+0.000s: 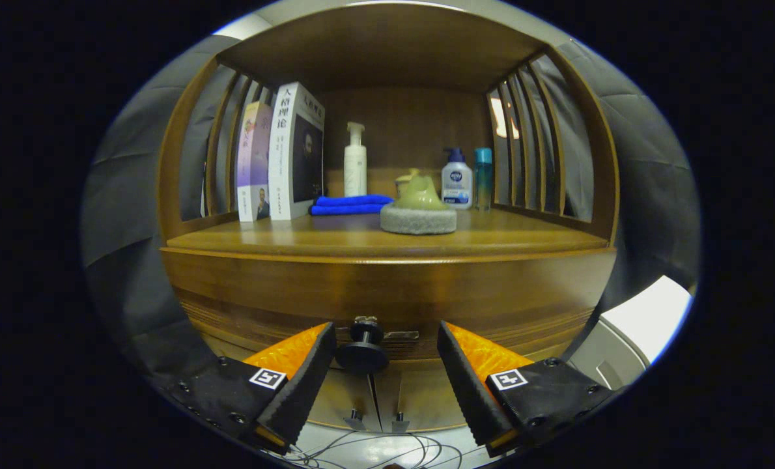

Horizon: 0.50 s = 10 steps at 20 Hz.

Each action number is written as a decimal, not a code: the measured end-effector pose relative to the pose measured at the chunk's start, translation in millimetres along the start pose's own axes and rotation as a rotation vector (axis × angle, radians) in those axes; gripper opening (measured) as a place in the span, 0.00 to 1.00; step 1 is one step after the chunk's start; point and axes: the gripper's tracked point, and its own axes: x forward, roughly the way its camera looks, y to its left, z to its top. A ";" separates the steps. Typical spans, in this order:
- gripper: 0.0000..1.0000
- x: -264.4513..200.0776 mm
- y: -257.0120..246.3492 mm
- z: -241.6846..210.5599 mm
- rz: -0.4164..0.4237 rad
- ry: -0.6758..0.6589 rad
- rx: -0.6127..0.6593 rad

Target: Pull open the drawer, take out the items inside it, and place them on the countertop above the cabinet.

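Fingers (385, 342) spread wide, gripping nothing, flanking the drawer knob (363, 348) (nearer the left one). Knob stem pointing straight out from the closed drawer (387, 306), below the bench (296, 241). Contents hidden inside.

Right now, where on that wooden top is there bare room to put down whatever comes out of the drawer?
The front strip of the countertop is bare, from the books across to the slatted side. Another bare patch lies right of the grey sponge. The back is crowded: blue cloth, pump bottles, teal bottle. The gripper is open around the drawer knob.
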 end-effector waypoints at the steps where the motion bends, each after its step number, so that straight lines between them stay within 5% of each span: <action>1: 0.98 -9.3 0.1 6.1 0.002 -0.016 -0.010; 10: 0.98 -101.8 39.3 94.4 0.140 -0.163 -0.033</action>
